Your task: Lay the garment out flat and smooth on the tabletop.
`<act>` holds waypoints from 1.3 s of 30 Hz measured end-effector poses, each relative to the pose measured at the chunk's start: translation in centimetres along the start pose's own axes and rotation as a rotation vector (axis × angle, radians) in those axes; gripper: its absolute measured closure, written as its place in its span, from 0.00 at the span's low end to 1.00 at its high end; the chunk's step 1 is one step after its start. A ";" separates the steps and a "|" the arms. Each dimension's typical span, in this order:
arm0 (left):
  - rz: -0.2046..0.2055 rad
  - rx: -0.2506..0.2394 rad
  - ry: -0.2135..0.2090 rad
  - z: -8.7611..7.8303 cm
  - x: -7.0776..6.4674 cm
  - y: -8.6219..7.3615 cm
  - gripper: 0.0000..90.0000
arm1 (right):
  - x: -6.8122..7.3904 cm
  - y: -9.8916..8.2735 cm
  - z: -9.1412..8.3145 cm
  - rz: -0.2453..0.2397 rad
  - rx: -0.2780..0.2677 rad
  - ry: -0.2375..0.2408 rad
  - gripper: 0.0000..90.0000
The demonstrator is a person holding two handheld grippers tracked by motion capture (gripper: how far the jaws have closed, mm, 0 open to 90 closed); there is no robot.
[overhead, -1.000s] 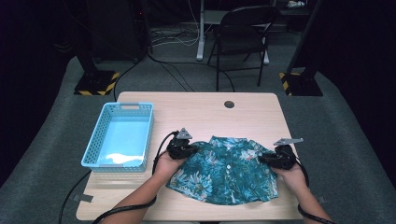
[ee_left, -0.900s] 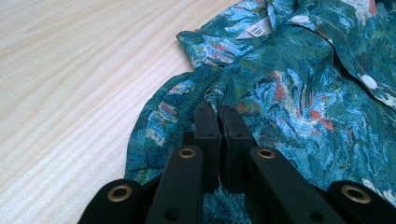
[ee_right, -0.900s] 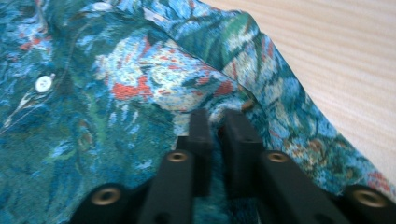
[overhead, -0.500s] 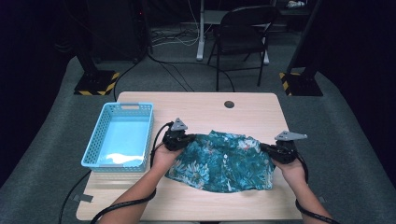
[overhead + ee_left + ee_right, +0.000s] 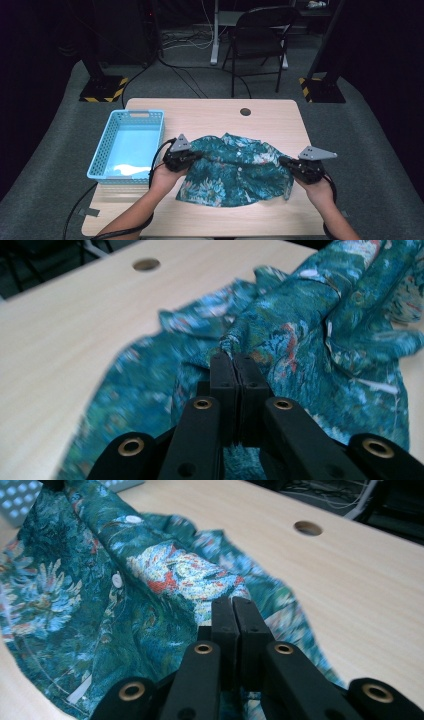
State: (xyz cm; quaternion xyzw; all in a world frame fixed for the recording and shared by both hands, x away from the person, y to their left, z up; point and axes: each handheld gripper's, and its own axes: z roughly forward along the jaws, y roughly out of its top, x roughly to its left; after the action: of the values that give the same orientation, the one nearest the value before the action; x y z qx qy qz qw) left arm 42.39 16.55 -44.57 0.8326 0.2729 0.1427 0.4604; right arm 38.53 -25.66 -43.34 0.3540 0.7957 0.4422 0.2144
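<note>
Above table [image 5: 210, 112] | left tool [image 5: 192, 156], right tool [image 5: 285, 162] each clenched on shirt [image 5: 235, 167] edge | forearms angled inward

A pale wood counter [image 5: 215, 117] stands on grey carpet [image 5: 370, 150]. At twelve o'clock, a dark folding chair [image 5: 257, 37]; black curtains [image 5: 385, 45] at three and nine.

A light wooden table [image 5: 210, 117] is standing on grey carpet, with a round cable hole [image 5: 245, 111] near its far edge. A blue plastic basket [image 5: 128, 145] is sitting at its left side. A teal floral shirt [image 5: 235, 170] is lying partly on the near centre.
</note>
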 end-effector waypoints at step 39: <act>-0.064 0.105 -0.009 0.4 0.8 -1.8 0.50 | -0.8 -2.9 1.8 0.140 0.094 -0.035 0.55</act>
State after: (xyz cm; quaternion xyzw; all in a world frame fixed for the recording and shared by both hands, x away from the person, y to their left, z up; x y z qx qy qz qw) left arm 42.69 17.51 -46.35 0.8471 0.3043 0.1099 0.4217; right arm 39.11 -26.35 -46.72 0.4262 0.7851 0.4118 0.1801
